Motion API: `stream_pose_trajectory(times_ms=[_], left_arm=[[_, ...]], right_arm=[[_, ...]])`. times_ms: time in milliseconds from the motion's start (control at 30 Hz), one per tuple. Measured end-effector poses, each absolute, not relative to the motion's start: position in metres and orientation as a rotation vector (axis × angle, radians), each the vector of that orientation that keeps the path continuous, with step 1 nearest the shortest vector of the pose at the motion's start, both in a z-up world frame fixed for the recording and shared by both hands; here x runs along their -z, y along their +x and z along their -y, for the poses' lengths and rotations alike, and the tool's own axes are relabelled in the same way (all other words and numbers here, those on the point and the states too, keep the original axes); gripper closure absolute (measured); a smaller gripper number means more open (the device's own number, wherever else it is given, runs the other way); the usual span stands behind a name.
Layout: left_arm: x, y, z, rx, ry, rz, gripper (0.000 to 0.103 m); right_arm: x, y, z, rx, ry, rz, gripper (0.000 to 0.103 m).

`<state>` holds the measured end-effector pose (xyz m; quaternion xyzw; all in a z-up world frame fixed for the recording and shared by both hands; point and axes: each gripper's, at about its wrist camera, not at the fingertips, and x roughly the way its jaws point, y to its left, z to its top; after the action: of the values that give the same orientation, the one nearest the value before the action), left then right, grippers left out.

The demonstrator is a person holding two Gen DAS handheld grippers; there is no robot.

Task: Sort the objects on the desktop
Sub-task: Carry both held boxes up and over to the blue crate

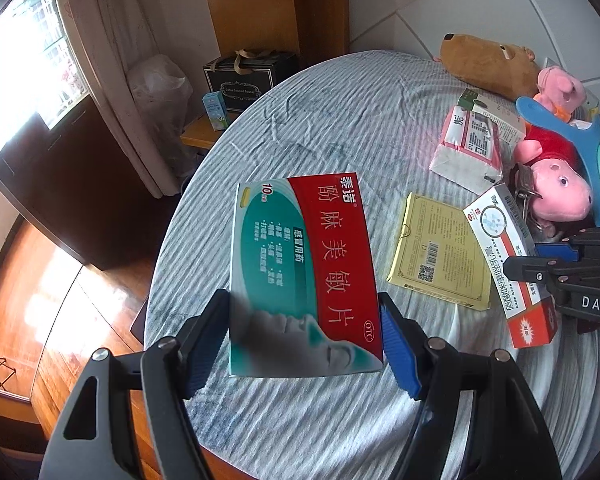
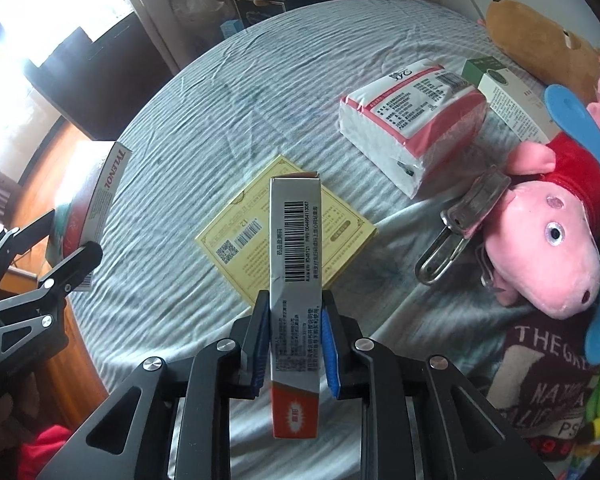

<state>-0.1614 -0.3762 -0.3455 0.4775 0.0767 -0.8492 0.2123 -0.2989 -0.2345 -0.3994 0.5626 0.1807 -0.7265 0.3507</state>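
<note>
My left gripper [image 1: 302, 306] is shut on a flat red-and-teal medicine box [image 1: 300, 256], held by its two long edges above the striped tablecloth [image 1: 340, 112]. The right wrist view shows that same box [image 2: 90, 196] edge-on at the left, above the table's rim. My right gripper [image 2: 295, 300] is shut on a narrow white medicine box [image 2: 296, 248] with a barcode and a red end. It holds this box on edge over a flat yellow packet [image 2: 240, 232]. In the left wrist view the white box [image 1: 504, 256] hangs at the right beside the yellow packet [image 1: 440, 252].
A pink-and-white tissue pack [image 2: 412, 120], a green-and-white carton [image 2: 508, 96], a metal padlock [image 2: 460, 220], a pink pig plush [image 2: 548, 240] and a brown plush [image 2: 540, 40] crowd the table's right side. Wooden floor and a dark cabinet [image 1: 80, 184] lie beyond the left edge.
</note>
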Motion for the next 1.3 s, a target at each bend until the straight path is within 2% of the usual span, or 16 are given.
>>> stream_pose_trajectory(times_ms=[233,567,933,1300], left_arm=[[0.318,-0.166,0.355,2.422,1.294,-0.178,0.032],[0.258,-0.179,0.296,2.554,1.208,-0.086,0.032],[0.183,-0.198,0.183,2.726,1.096,0.069,0.032],[0.118,-0.214,0.043,2.898,0.994,0.176,0.032]], right_arm=[[0.363,-0.297,0.215,1.949,1.392,-0.468,0.081],[0.281,-0.288,0.128,2.120,1.279,-0.425,0.081],[0.193,-0.270,-0.008,2.307,1.161,-0.312,0.081],[0.137,-0.242,-0.168,2.499,1.096,-0.229,0.081]])
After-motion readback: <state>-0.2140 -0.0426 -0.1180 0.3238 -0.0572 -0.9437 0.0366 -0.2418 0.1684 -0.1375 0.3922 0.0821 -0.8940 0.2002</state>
